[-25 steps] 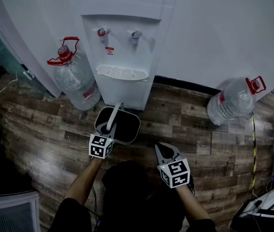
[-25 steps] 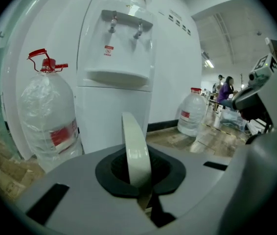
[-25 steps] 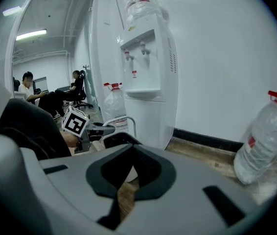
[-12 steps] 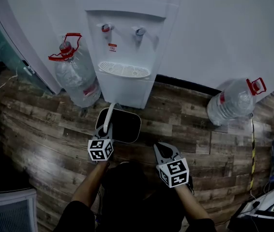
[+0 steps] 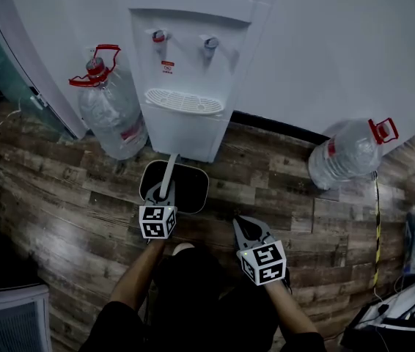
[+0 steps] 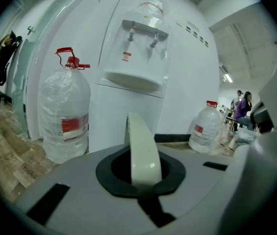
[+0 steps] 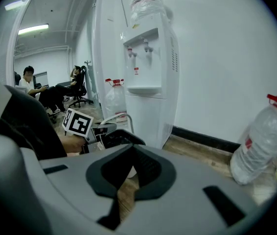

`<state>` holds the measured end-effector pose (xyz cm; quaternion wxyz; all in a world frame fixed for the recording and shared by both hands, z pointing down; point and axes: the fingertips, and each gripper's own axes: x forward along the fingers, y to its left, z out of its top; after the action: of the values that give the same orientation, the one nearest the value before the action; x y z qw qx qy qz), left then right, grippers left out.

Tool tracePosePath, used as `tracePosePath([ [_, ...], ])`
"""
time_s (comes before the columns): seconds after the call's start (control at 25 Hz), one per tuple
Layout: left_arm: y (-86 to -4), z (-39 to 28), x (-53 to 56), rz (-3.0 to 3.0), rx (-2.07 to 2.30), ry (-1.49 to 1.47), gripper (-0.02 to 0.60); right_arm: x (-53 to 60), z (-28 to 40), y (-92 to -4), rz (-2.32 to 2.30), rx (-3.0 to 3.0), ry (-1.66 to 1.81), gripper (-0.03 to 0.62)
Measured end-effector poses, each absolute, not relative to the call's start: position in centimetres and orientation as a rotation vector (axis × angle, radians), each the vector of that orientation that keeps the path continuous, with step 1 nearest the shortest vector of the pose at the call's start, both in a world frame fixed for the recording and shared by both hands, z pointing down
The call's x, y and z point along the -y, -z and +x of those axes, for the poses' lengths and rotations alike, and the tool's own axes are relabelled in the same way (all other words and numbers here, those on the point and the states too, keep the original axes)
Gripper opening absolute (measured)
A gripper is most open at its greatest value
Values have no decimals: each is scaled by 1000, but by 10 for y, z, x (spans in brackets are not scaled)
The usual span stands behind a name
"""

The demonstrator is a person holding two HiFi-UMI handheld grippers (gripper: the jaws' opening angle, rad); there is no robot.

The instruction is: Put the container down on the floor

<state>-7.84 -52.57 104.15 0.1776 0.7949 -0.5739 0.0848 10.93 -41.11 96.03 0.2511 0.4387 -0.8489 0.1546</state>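
Observation:
The container is a dark bucket with a pale rim and a white bail handle. It is low over the wooden floor, right in front of the water dispenser. My left gripper is shut on the handle, which stands upright between its jaws in the left gripper view. Whether the base touches the floor I cannot tell. My right gripper hovers to the right of the container, shut and empty. The right gripper view shows the container and the left gripper's marker cube.
A large water bottle with a red cap stands left of the dispenser. Another one lies tilted at the right by the white wall. Cables and equipment sit at the far right. A chair is at the lower left.
The view has shifted slightly. My left gripper still holds the handle and the container has barely moved in front of the dispenser. The right gripper has stayed put.

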Motion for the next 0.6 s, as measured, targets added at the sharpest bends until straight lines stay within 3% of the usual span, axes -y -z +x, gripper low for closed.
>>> tracePosePath([
  [0.16, -1039, -86, 517, 2309, 1592, -381, 14, 405, 108, -964, 1181, 2307, -431, 11],
  [0.4, -1033, -107, 515, 2301, 1615, -519, 147, 399, 103, -957, 1142, 2293, -439, 11],
  [0.6, -1021, -123, 520, 2297, 1595, -467, 110, 404, 85, -939, 1134, 2319, -388, 11],
])
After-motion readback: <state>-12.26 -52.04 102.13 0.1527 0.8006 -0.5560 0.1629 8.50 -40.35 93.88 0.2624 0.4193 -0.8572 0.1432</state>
